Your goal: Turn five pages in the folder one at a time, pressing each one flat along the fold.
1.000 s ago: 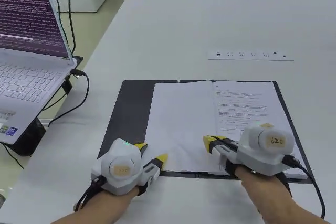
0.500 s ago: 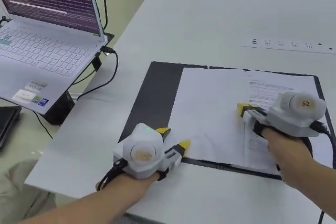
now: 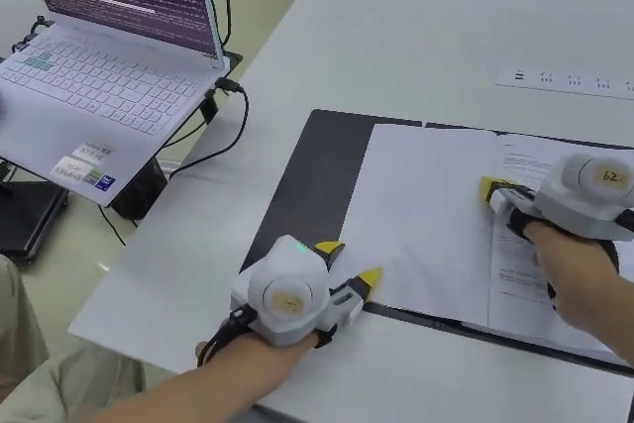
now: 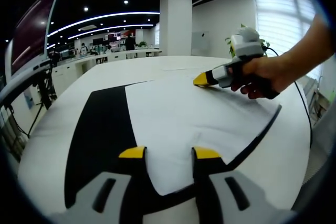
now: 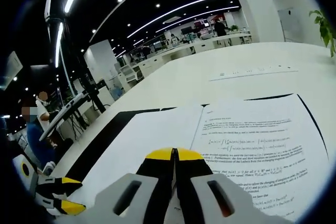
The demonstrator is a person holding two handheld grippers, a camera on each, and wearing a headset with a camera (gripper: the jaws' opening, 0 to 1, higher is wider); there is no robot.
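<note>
My left claw sits at the bottom centre of the head view, jaws apart and gripping nothing, at the near edge of the open folder. In the left gripper view its tips flank the lower edge of the blank page. Farther up, at the right of the frame, my right claw is closed, tips together by the fold between the blank page and the printed page. The folder lies flat on the desk. An open laptop stands at the upper left.
</note>
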